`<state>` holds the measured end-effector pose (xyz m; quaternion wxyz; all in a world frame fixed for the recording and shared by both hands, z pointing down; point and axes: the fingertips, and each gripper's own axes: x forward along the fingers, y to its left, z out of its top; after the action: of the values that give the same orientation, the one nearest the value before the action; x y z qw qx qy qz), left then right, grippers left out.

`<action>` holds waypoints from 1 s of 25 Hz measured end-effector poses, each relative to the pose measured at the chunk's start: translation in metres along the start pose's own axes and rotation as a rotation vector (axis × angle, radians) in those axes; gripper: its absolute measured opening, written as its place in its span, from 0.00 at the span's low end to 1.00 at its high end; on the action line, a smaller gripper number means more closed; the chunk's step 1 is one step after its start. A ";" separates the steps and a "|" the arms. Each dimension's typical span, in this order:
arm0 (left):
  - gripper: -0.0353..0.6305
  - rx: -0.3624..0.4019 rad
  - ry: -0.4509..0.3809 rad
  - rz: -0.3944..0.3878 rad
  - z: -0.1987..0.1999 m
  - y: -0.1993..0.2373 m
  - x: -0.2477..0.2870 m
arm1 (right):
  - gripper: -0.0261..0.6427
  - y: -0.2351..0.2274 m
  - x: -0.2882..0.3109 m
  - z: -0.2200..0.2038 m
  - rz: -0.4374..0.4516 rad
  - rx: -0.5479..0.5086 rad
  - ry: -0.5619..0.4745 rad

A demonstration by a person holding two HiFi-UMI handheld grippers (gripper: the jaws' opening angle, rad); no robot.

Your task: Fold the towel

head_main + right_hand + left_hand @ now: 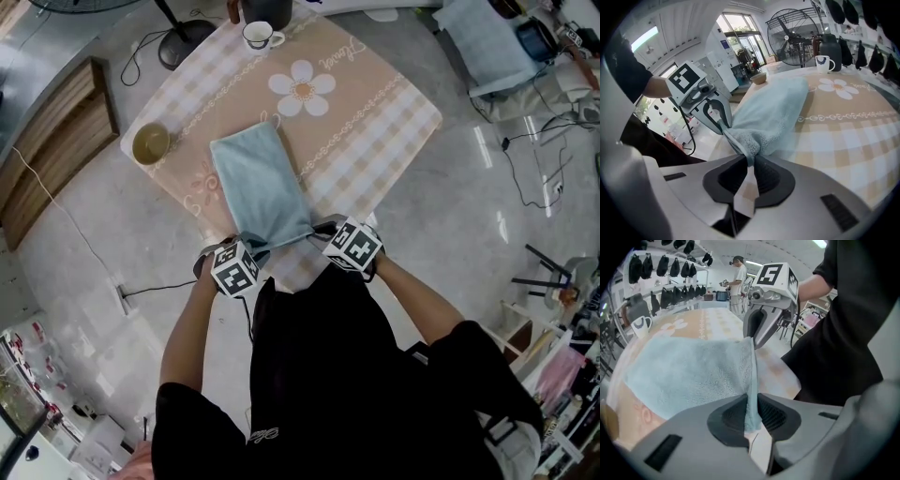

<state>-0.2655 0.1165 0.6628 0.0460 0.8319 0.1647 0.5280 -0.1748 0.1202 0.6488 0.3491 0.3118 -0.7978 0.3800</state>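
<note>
— Since the surface [394,122] is the biggest thing here, start there: what lies on its checked cloth?

— One pale blue towel [258,183], already narrowed to a long strip. Its long axis runs straight away from the person, from the near edge of the surface towards the far end.

— And the claws?

— Two. The left claw [249,244] is clenched on the towel's near left corner, the right claw [317,229] on its near right corner. Each gripper view shows terry cloth pinched between the pads. The short near edge is stretched between them, and the rest of the towel lies flat.

— So which way does the towel lie from them?

— All of it is ahead, beyond the tips. Neither hand is nearer, since both sit at the same edge. I judge the coming move carries that edge forward along the long axis to meet the far edge, with both claws keeping pace so the corners land square.

— Anything else on there?

— Three smaller things, none touching the towel: one dark jug [266,9] and one white mug [260,36] at the far end, and one bowl [151,142] off to the left.
</note>
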 end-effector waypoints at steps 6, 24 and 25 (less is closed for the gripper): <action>0.15 -0.059 -0.074 -0.086 0.009 -0.033 -0.003 | 0.11 0.022 -0.020 -0.017 0.025 -0.001 -0.015; 0.15 -0.186 -0.157 0.286 0.041 0.123 -0.098 | 0.10 -0.057 -0.046 0.142 -0.029 -0.012 -0.194; 0.15 -0.201 -0.162 0.323 0.041 0.134 -0.101 | 0.10 -0.063 -0.045 0.149 -0.031 -0.008 -0.198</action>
<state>-0.2378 -0.0386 0.5909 0.0566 0.8786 -0.0283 0.4734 -0.1493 -0.0244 0.5680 0.2757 0.3584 -0.8251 0.3387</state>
